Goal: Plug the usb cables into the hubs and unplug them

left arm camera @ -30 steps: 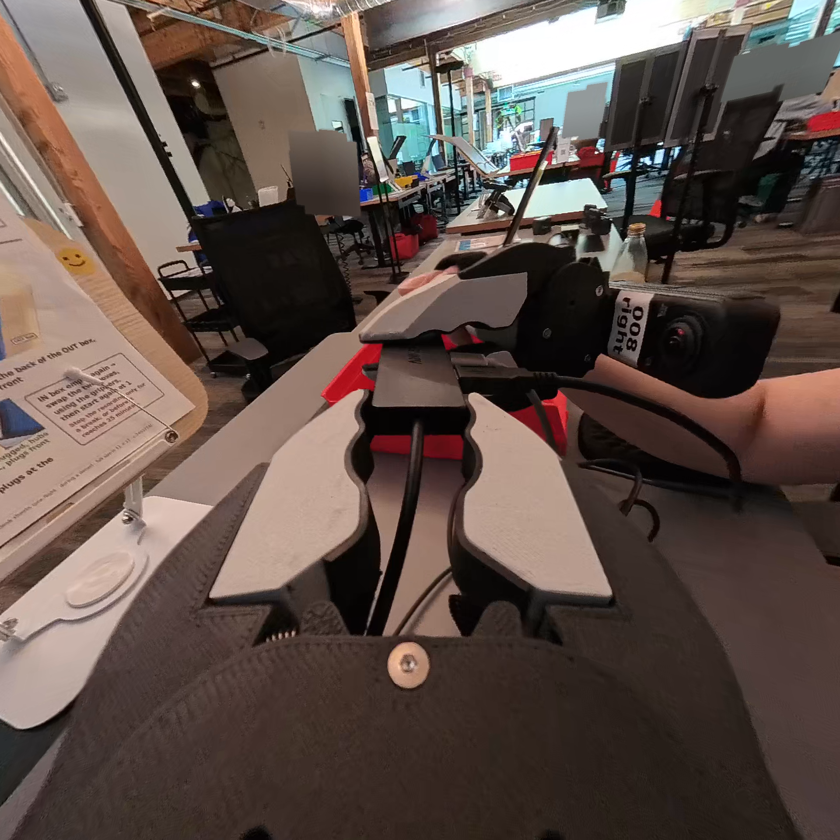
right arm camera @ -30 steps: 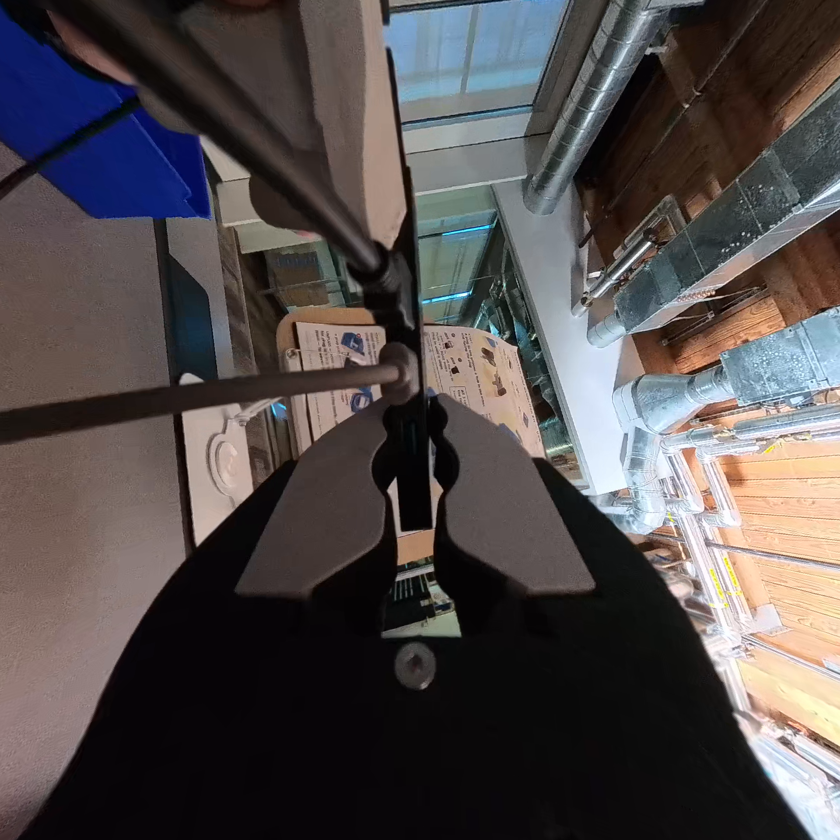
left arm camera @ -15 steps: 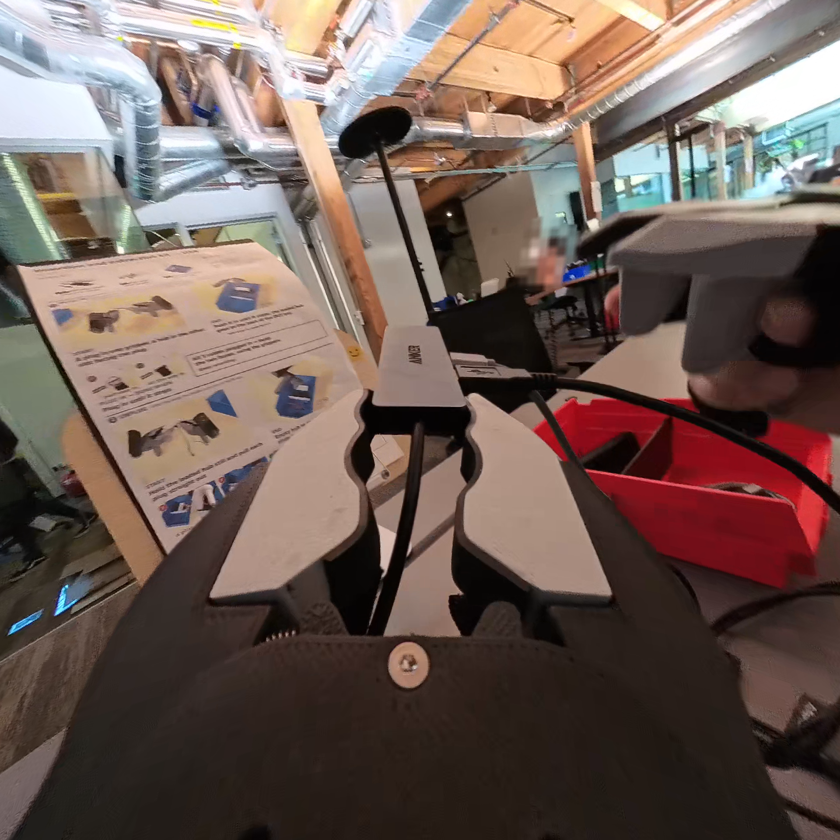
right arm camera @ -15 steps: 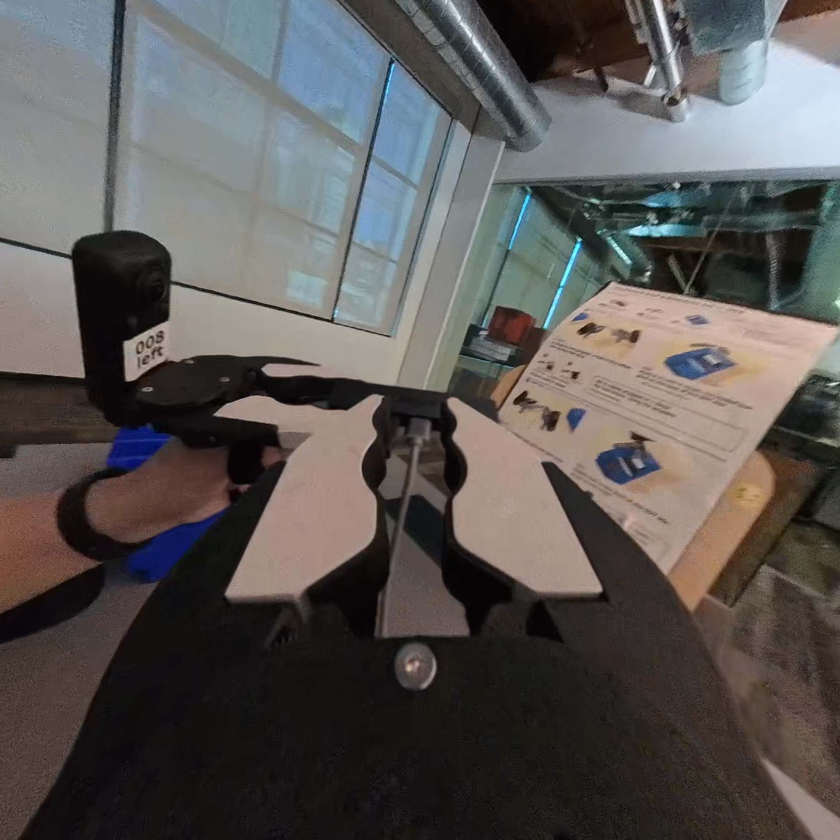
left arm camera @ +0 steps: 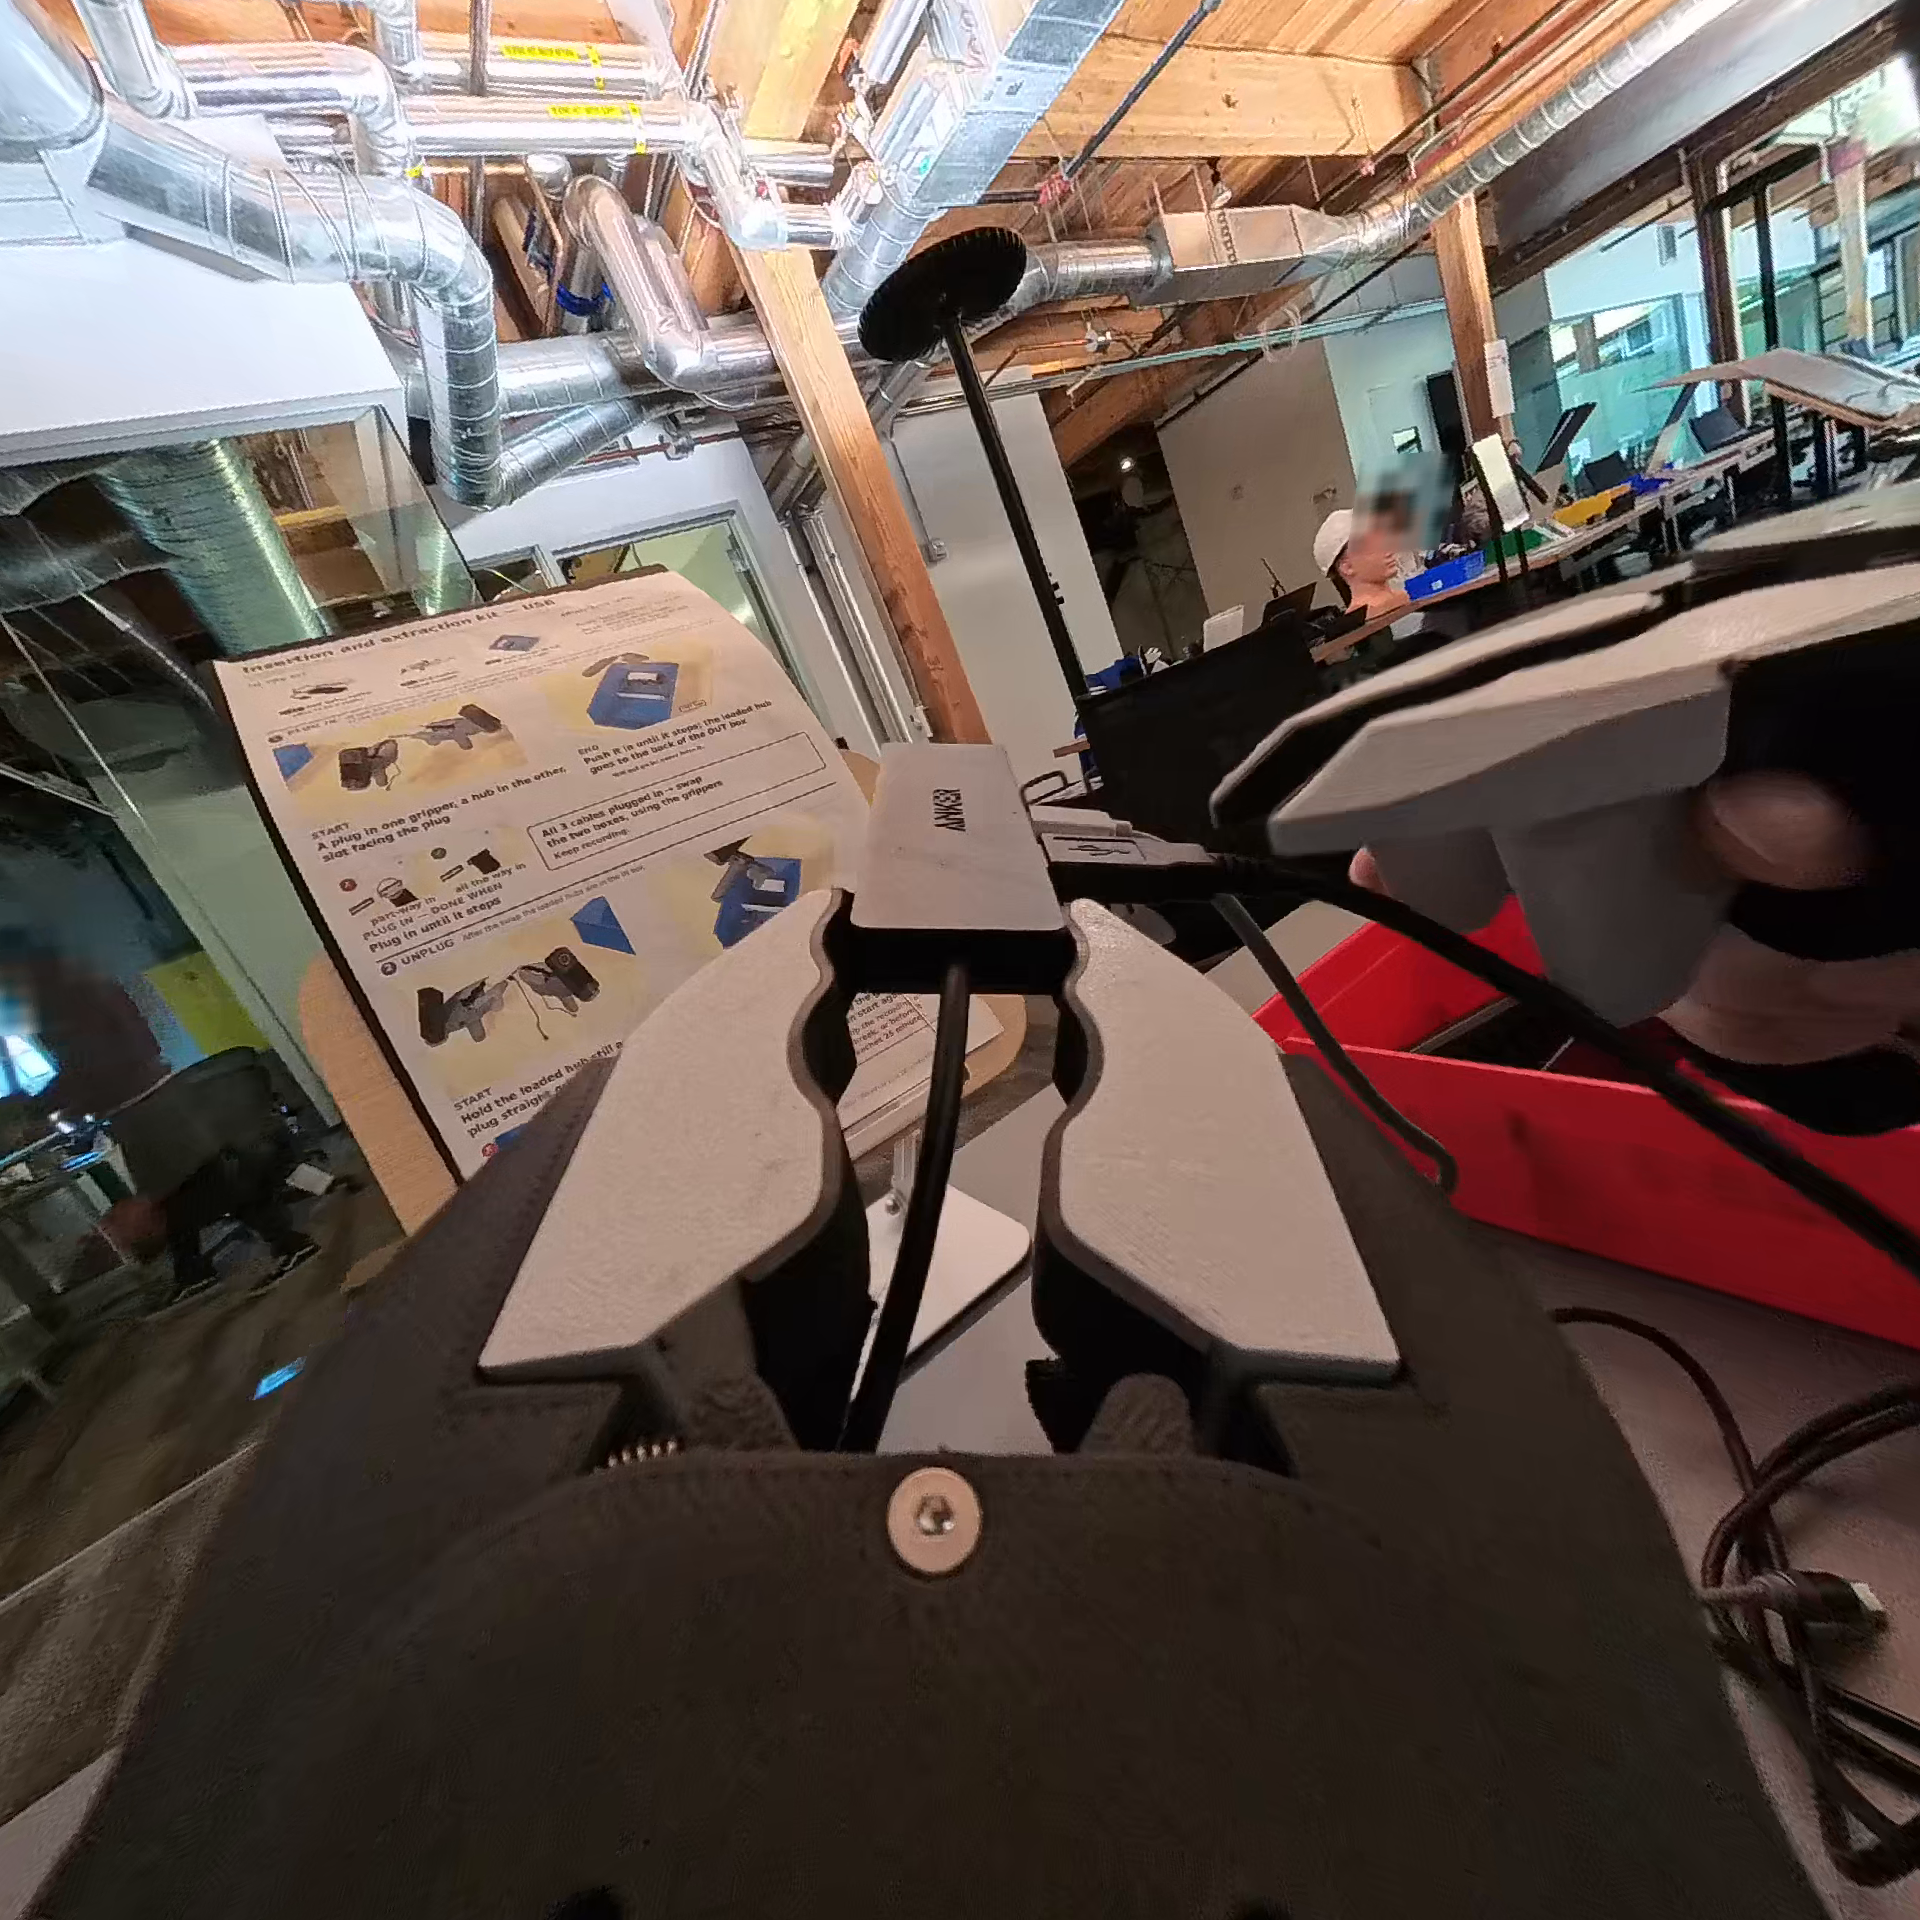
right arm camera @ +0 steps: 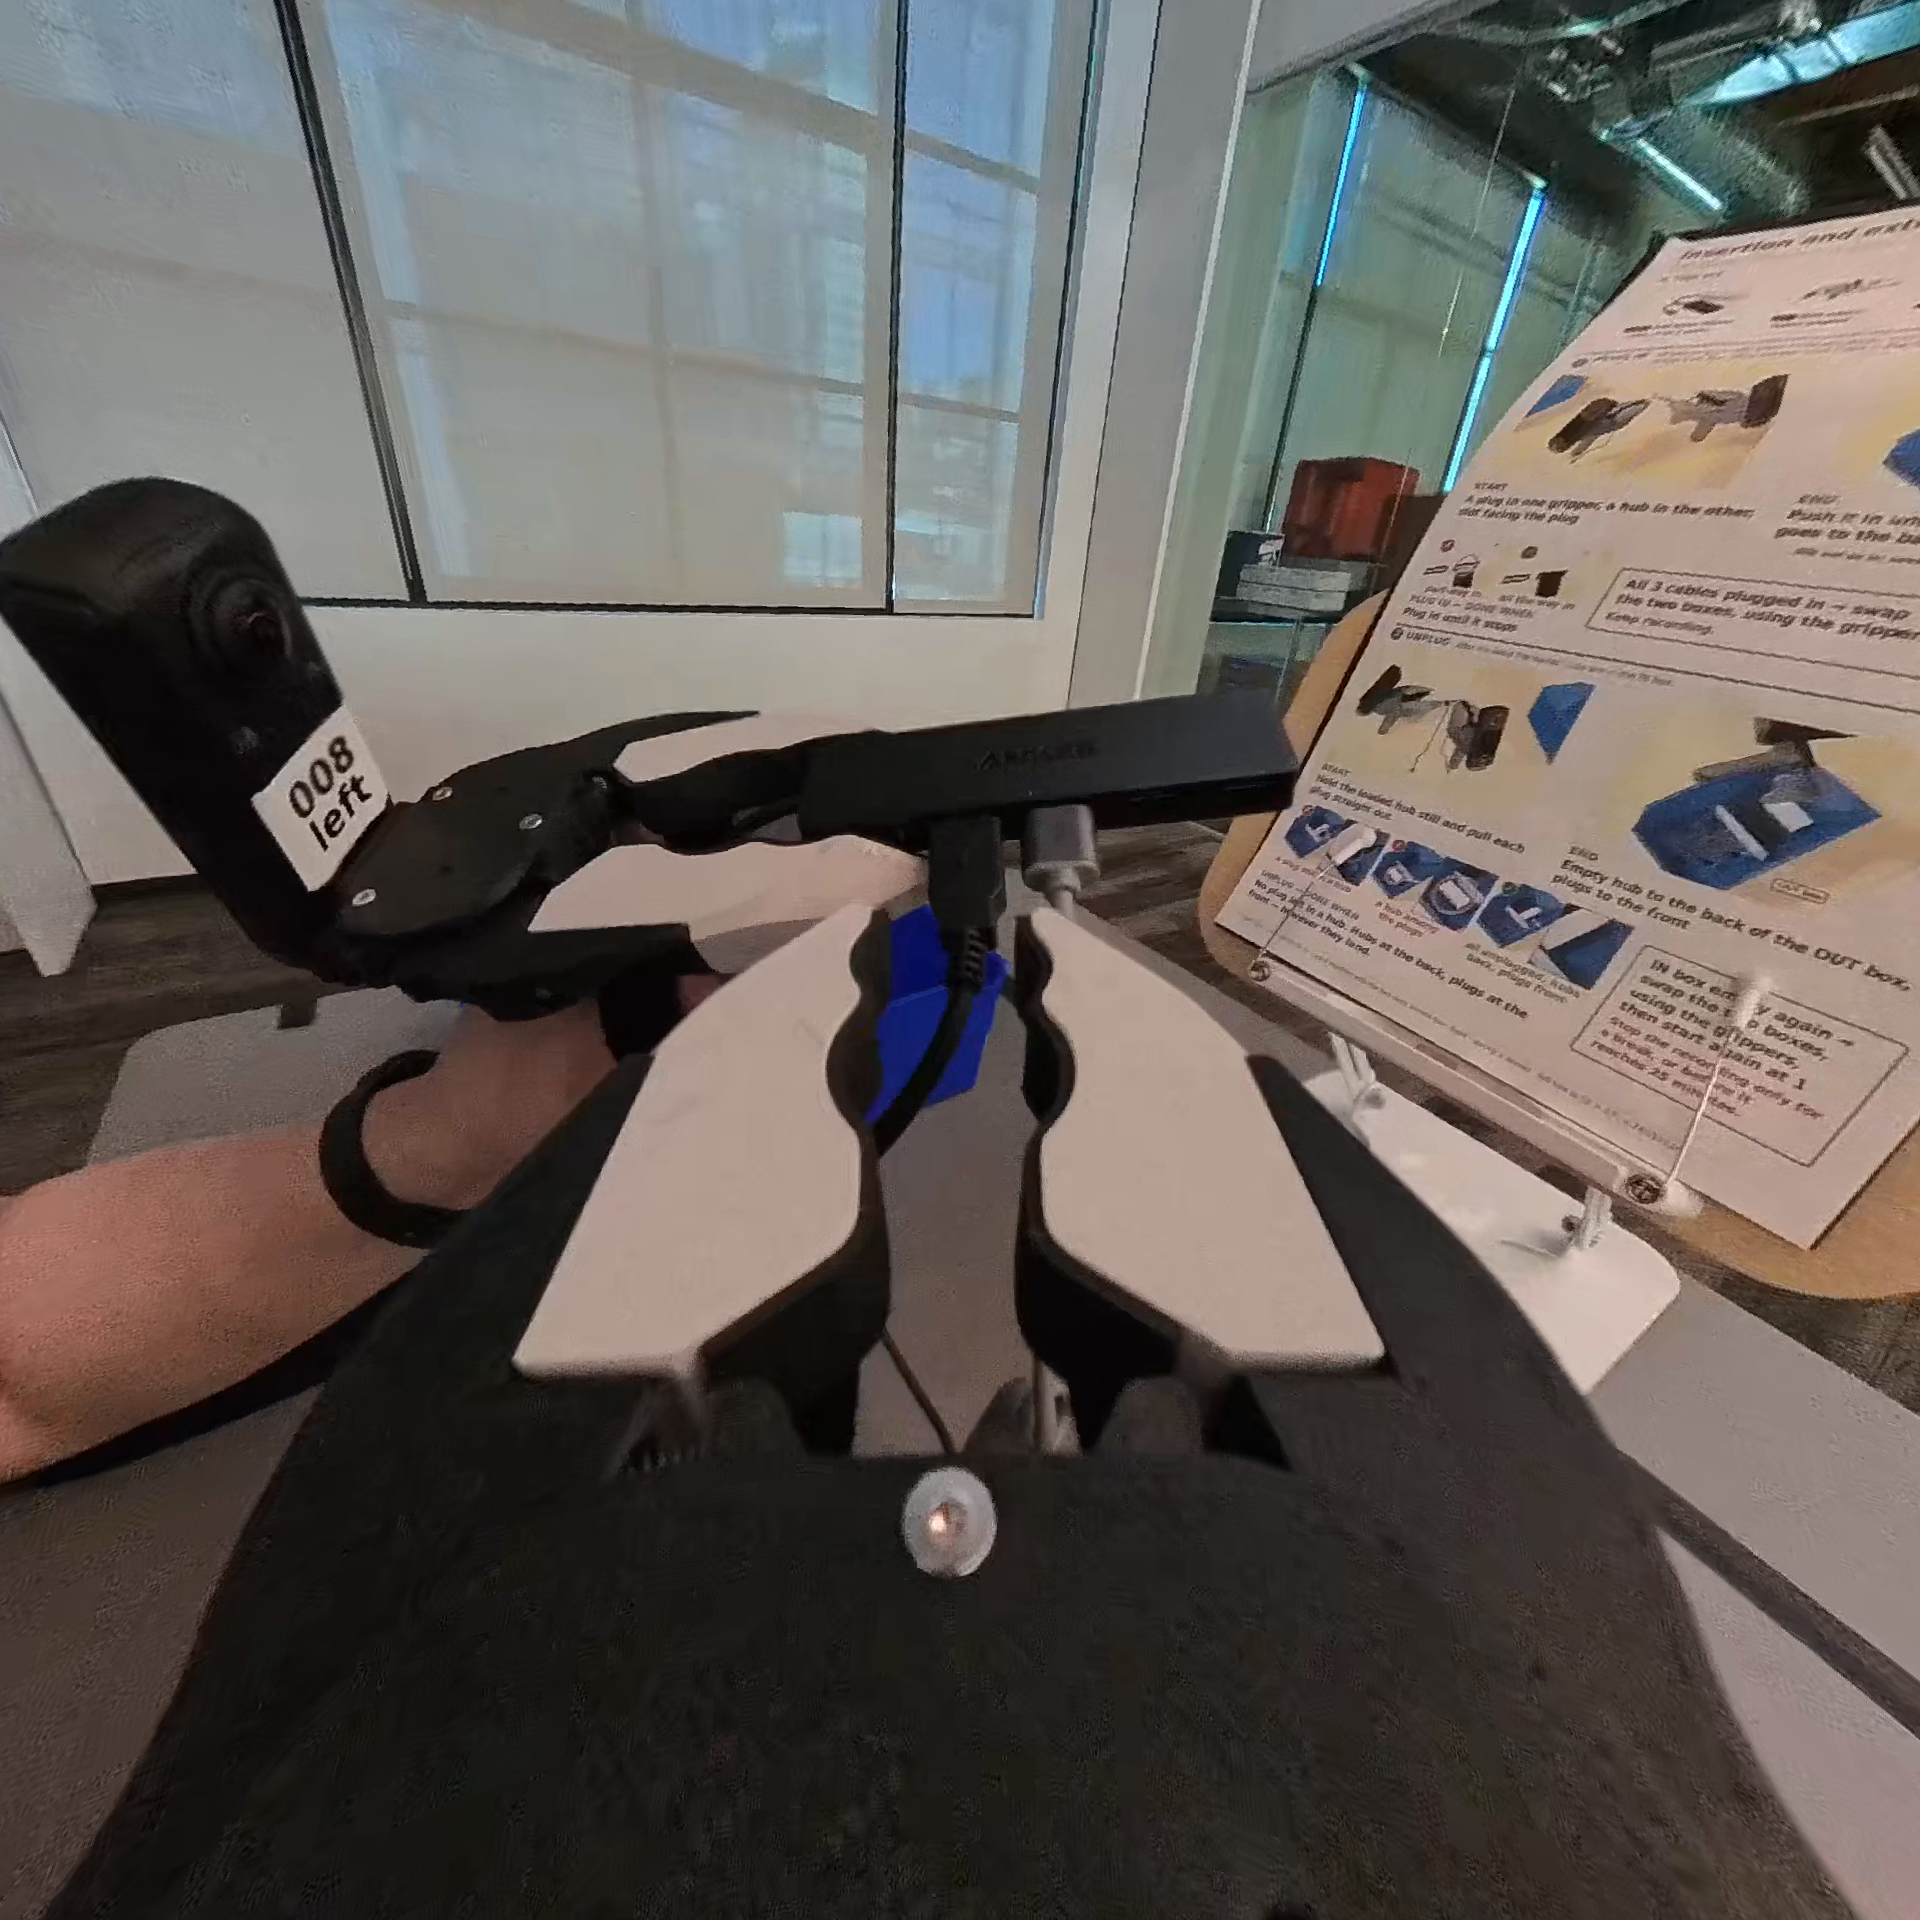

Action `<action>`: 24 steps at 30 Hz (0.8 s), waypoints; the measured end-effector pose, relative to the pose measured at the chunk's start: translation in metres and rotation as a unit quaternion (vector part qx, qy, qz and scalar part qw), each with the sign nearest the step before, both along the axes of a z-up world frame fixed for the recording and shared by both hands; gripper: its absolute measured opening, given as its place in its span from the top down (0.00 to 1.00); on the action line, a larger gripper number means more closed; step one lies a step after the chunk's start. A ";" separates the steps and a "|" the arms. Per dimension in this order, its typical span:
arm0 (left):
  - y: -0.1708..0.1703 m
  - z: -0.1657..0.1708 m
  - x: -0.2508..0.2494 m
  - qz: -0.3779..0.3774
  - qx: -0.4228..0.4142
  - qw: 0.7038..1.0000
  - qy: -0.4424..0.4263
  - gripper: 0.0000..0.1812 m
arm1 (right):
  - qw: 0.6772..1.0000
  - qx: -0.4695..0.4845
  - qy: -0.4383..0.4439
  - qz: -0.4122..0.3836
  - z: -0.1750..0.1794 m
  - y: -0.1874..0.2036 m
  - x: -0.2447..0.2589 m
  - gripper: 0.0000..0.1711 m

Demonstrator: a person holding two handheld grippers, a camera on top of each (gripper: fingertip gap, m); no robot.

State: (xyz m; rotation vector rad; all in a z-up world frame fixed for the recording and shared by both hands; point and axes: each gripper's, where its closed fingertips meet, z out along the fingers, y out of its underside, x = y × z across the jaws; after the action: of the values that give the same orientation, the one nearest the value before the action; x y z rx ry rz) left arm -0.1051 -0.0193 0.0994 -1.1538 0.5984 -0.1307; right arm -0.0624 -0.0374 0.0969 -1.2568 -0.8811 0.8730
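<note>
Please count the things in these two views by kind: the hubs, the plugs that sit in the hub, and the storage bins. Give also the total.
Hub: 1
Plugs in the hub: 2, the black plug and the grey plug
Bins: 2, the red bin and the blue bin
Total: 5

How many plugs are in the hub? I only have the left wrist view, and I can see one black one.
Observer: Two. The right wrist view shows a grey plug beside the black plug in the hub.
Operator: Right gripper holding either?
Observer: No. The right gripper sits just below them, jaws apart; only the black cable runs loosely between them.
Operator: Anything behind it?
Observer: A blue bin, hidden from your view.
</note>
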 end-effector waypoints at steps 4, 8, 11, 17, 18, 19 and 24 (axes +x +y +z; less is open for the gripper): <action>0.000 -0.002 0.002 0.015 0.007 1.000 0.017 0.81 | 0.999 0.000 -0.033 -0.012 -0.012 0.009 -0.004 0.86; 0.000 -0.004 0.006 0.007 -0.003 1.000 0.023 0.81 | 0.998 0.024 -0.040 -0.029 -0.016 0.009 -0.009 0.90; -0.001 -0.004 0.007 0.001 -0.002 1.000 0.021 0.81 | 0.997 0.048 -0.044 -0.048 -0.016 0.009 -0.008 0.93; -0.001 0.001 0.004 0.016 -0.003 0.999 0.032 0.81 | 0.997 0.047 -0.010 -0.052 -0.013 0.008 -0.008 0.93; 0.000 0.002 0.003 0.021 0.000 0.999 0.031 0.81 | 0.997 0.048 -0.005 -0.058 -0.013 0.008 -0.009 0.93; 0.001 0.002 0.002 0.022 0.001 0.999 0.029 0.81 | 0.996 0.053 -0.002 -0.068 -0.013 0.008 -0.011 0.93; 0.001 0.003 0.001 -0.002 -0.013 1.000 0.020 0.80 | 0.993 0.080 -0.013 -0.088 -0.011 0.005 -0.013 0.93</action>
State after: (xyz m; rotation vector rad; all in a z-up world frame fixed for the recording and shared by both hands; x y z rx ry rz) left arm -0.1045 -0.0182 0.1022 -1.1824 0.6363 -0.1178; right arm -0.0759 -0.0326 0.0858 -1.1887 -0.8313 0.6352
